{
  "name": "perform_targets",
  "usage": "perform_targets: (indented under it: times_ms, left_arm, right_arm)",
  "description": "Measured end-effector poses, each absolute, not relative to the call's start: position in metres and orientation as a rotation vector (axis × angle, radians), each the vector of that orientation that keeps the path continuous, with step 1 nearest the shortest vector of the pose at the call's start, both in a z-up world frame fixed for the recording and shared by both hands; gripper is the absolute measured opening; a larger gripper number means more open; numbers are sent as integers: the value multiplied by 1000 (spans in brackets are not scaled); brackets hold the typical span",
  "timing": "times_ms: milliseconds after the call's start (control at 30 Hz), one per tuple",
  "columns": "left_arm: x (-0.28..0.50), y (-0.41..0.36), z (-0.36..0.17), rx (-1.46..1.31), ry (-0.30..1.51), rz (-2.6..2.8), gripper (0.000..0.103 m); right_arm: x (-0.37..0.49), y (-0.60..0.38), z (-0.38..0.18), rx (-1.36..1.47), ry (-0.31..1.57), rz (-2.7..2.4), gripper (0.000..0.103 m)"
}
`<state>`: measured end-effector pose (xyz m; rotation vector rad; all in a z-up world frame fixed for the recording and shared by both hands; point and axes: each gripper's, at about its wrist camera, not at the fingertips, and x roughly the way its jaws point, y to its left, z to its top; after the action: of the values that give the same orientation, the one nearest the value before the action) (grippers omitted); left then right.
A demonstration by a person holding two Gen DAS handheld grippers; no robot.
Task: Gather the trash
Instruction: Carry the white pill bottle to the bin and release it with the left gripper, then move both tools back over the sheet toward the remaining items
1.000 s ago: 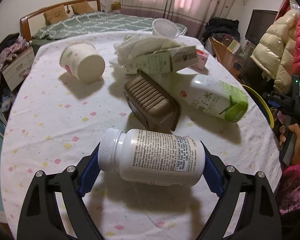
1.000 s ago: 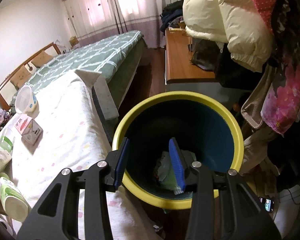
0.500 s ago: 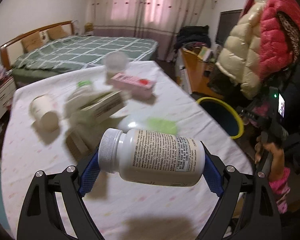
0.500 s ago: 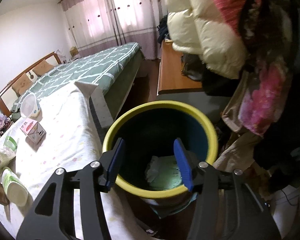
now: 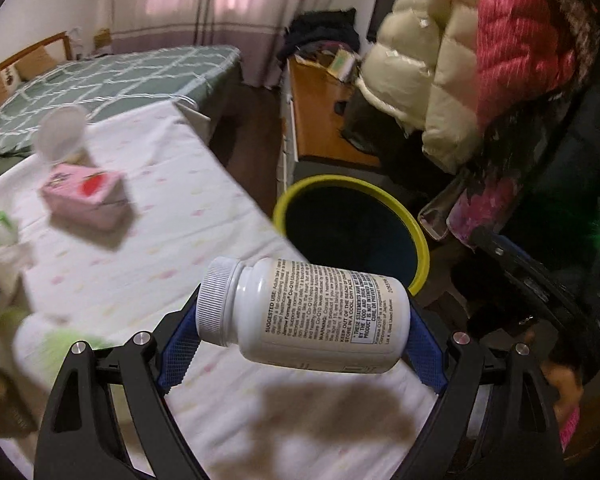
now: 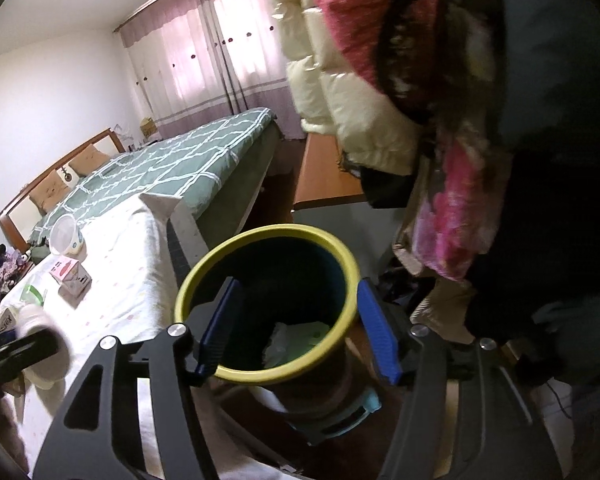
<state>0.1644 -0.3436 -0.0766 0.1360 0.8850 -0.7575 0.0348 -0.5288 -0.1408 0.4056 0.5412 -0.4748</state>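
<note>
My left gripper (image 5: 300, 340) is shut on a white pill bottle (image 5: 304, 316), held sideways with its cap to the left, above the table's right edge. The yellow-rimmed dark bin (image 5: 380, 208) stands just beyond it on the floor. In the right wrist view my right gripper (image 6: 298, 328) is open and empty, hovering over the same bin (image 6: 268, 372), which holds crumpled wrappers (image 6: 296, 340). The left gripper with the bottle (image 6: 44, 344) shows blurred at the left edge there.
On the spotted tablecloth (image 5: 172, 216) lie a pink carton (image 5: 84, 196), a clear plastic cup (image 5: 60, 132) and a blurred green-and-white bottle (image 5: 48, 344). Hanging coats (image 5: 480, 60) crowd the right. A wooden desk (image 5: 320, 96) and a green bed (image 5: 120, 76) stand behind.
My left gripper has swung right with the pill bottle, from over the table's middle to its right edge by the bin. My right gripper has opened wider and risen over the bin.
</note>
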Motion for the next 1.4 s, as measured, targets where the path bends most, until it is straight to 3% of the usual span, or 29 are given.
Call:
perform_targets:
  times_ms: [467, 800, 867, 1033, 1400]
  left_arm:
    - [198, -473, -123, 219, 1027, -797, 87]
    - [213, -503, -134, 222, 1049, -793, 89]
    - [214, -502, -130, 215, 1038, -790, 95]
    - [207, -477, -107, 168, 988, -795, 97]
    - [158, -325, -35, 8, 772, -664, 98]
  right_arm:
    - [17, -575, -160, 456, 568, -537, 59]
    - [18, -578, -165, 456, 596, -554, 59]
    - [20, -576, -164, 449, 600, -554, 59]
    - [24, -567, -160, 427, 605, -543, 59]
    - [42, -519, -147, 365, 611, -446, 60]
